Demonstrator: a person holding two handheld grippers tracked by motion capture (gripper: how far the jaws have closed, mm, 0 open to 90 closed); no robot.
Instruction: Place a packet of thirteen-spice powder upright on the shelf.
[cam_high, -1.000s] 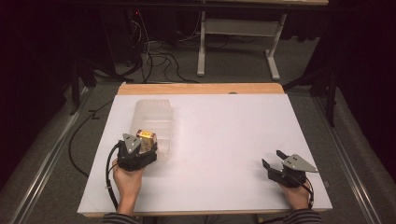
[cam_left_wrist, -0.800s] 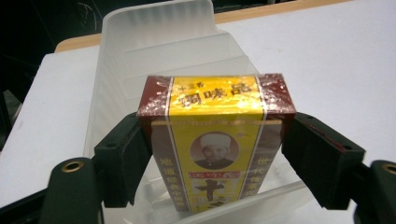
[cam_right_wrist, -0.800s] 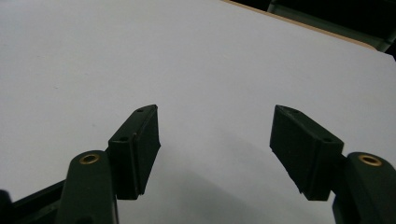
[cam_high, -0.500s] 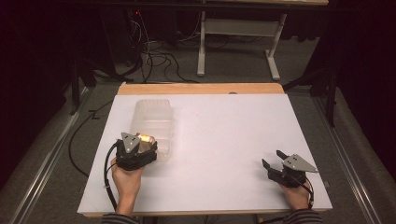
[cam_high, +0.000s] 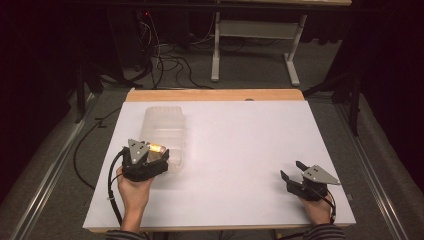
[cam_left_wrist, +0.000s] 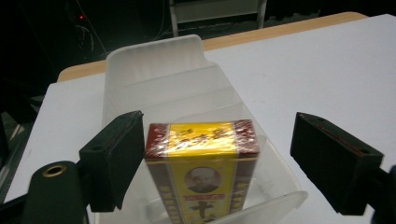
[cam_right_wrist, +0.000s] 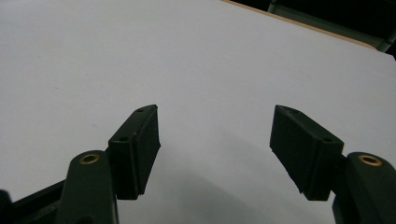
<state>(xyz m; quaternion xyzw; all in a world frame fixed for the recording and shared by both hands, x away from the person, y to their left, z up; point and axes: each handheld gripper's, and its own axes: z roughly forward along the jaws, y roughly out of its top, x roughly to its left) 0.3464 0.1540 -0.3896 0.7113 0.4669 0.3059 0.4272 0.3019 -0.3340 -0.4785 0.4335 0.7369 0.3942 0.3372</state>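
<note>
A yellow and dark red box (cam_left_wrist: 203, 154) stands upright in the near compartment of a clear plastic bin (cam_left_wrist: 154, 65). My left gripper (cam_left_wrist: 215, 126) straddles it. Its jaws have just been opening, and the pads stand off the box's sides, the right one far off. In the high view the left gripper (cam_high: 161, 156) sits at the bin's (cam_high: 165, 125) near end, with the box (cam_high: 156, 148) lit at its tip. My right gripper (cam_high: 290, 169) rests low at the table's near right. It (cam_right_wrist: 215, 114) is open with nothing between its jaws.
The white table top (cam_high: 240, 135) has a wooden strip (cam_high: 215, 95) along its far edge. The bin's farther compartments (cam_left_wrist: 163, 93) hold nothing. Cables and a desk frame (cam_high: 250, 45) lie on the dark floor beyond the table.
The high view shows hardly any difference. The left hand has shifted only slightly at the bin's near end, the box stays in the bin, and the right hand has kept still.
</note>
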